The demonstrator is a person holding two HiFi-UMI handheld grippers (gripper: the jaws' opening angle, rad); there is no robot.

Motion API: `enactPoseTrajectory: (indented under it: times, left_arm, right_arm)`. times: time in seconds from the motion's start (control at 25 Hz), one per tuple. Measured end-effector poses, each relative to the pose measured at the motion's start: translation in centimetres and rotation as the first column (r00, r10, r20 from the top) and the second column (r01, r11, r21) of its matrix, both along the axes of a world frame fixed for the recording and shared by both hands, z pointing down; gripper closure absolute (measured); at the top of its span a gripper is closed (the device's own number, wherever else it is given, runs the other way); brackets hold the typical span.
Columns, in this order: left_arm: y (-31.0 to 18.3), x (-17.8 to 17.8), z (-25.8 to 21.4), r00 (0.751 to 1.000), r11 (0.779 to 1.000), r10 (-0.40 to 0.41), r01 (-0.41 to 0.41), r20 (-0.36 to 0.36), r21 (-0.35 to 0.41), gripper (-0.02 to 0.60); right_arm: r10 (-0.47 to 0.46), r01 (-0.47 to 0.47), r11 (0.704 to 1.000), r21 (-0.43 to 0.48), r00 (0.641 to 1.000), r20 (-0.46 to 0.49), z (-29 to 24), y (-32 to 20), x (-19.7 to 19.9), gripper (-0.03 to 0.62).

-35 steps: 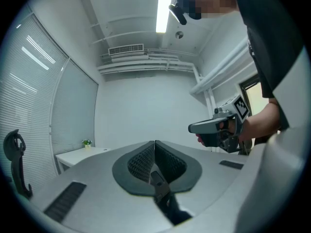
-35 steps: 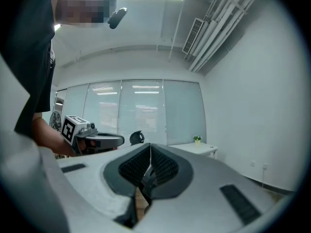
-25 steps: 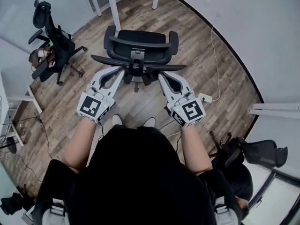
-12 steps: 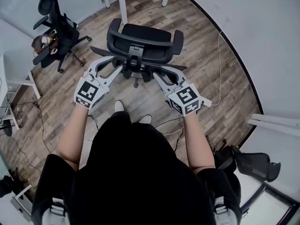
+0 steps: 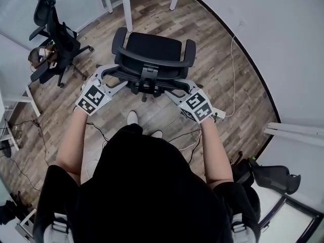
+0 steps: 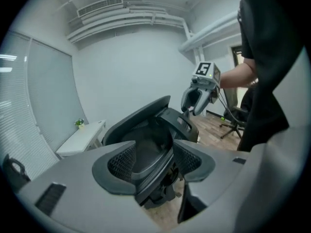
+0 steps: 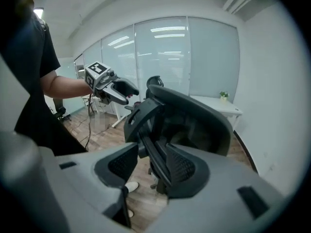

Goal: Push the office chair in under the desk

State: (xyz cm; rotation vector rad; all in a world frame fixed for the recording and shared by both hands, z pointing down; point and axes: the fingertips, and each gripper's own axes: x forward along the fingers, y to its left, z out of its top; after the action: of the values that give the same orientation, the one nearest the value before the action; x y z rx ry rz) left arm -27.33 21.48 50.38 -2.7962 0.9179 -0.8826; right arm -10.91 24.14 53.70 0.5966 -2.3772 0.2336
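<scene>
The black office chair [image 5: 152, 59] stands on the wood floor with its backrest toward me, seat facing the white desk [image 5: 125, 6] at the top. My left gripper [image 5: 115, 77] is at the backrest's left end and my right gripper [image 5: 175, 89] at its right end. Both sets of jaws are opening. In the left gripper view the backrest's edge [image 6: 150, 149] runs between the spread pads [image 6: 121, 161]. In the right gripper view the backrest's edge [image 7: 154, 161] likewise lies between the pads [image 7: 181, 169], close to the right one. The other gripper shows in each view.
A second black chair [image 5: 53, 44] stands at the left, a third [image 5: 276, 173] at the lower right. A power strip [image 5: 220, 114] and cables lie on the floor by my right hand. My shoes [image 5: 132, 118] are just behind the chair. A white wall curves along the right.
Both grippers have moved outward along the backrest toward its ends, and their jaws have gone from shut to spread. The chair looks a little nearer the desk legs.
</scene>
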Motion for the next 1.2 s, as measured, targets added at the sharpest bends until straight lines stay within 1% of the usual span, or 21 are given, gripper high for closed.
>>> enactPoseTrajectory:
  times: [0.08,0.2,0.28,0.36,0.44,0.52,0.64,0.68,0.76,0.84,0.88,0.96,1.0,1.08,1.16,1.2]
  left_arm:
    - [-0.4,-0.3,1.3,0.996,0.999,0.047,-0.047,0.077,-0.005,0.347]
    - [-0.8,-0.2,3.0,0.978,0.992,0.124,-0.119,0.170,-0.039,0.343]
    - [-0.9,-0.3,4.3,0.955,0.983,0.179,-0.164,0.237,-0.080,0.337]
    - [-1.1,-0.6,5.6,0.929,0.974,0.222,-0.195,0.297,-0.118,0.336]
    - [-1.3,-0.9,6.4,0.905,0.965,0.254,-0.216,0.340,-0.148,0.336]
    - [-1.5,-1.2,7.1,0.875,0.956,0.289,-0.241,0.388,-0.169,0.336]
    - [-1.7,-1.5,8.3,0.819,0.940,0.340,-0.279,0.461,-0.198,0.337]
    - [-1.6,-1.5,8.8,0.800,0.933,0.358,-0.290,0.482,-0.211,0.339]
    - [-1.6,-1.4,9.5,0.759,0.920,0.393,-0.314,0.520,-0.237,0.342]
    - [-1.4,-1.2,10.1,0.723,0.907,0.422,-0.336,0.548,-0.254,0.366]
    - [-1.3,-1.1,10.3,0.706,0.901,0.433,-0.347,0.560,-0.259,0.381]
    - [-1.1,-0.8,10.7,0.680,0.892,0.451,-0.362,0.579,-0.269,0.404]
    - [-0.9,-0.7,10.9,0.672,0.889,0.458,-0.367,0.583,-0.275,0.413]
    - [-0.6,-0.6,11.1,0.664,0.884,0.466,-0.371,0.585,-0.284,0.448]
    - [-0.5,-0.6,11.3,0.667,0.886,0.462,-0.371,0.585,-0.278,0.471]
    - [-0.6,-0.6,11.3,0.670,0.889,0.457,-0.371,0.585,-0.269,0.473]
  right_arm:
    - [-0.023,0.022,0.999,-0.024,0.999,-0.048,1.0,-0.2,-0.2,0.425]
    - [-0.049,0.046,0.999,-0.027,0.991,-0.126,1.9,-0.7,0.0,0.424]
    - [-0.088,0.082,0.996,-0.039,0.976,-0.198,2.8,-0.8,0.1,0.424]
    - [-0.132,0.121,0.991,-0.055,0.950,-0.283,3.7,-0.8,0.3,0.424]
    - [-0.163,0.153,0.987,-0.054,0.920,-0.356,4.4,-1.0,0.4,0.424]
    - [-0.188,0.185,0.982,-0.047,0.891,-0.413,4.7,-1.5,0.4,0.424]
    - [-0.229,0.226,0.972,-0.063,0.852,-0.470,5.3,-1.6,0.2,0.424]
    - [-0.244,0.240,0.968,-0.072,0.835,-0.493,5.6,-1.5,0.2,0.424]
    - [-0.274,0.269,0.959,-0.092,0.789,-0.550,6.3,-1.5,0.7,0.425]
    - [-0.302,0.294,0.949,-0.115,0.743,-0.597,7.0,-1.5,1.1,0.427]
    - [-0.315,0.303,0.945,-0.126,0.728,-0.609,7.2,-1.4,1.3,0.439]
    - [-0.332,0.315,0.938,-0.142,0.710,-0.621,7.3,-1.1,1.3,0.468]
    - [-0.337,0.320,0.936,-0.145,0.701,-0.628,7.3,-1.1,1.3,0.473]
    - [-0.339,0.330,0.934,-0.139,0.688,-0.641,7.3,-1.1,1.3,0.482]
    - [-0.339,0.334,0.933,-0.135,0.687,-0.642,7.4,-1.1,1.2,0.487]
    - [-0.338,0.333,0.933,-0.134,0.688,-0.642,7.5,-1.2,1.2,0.488]
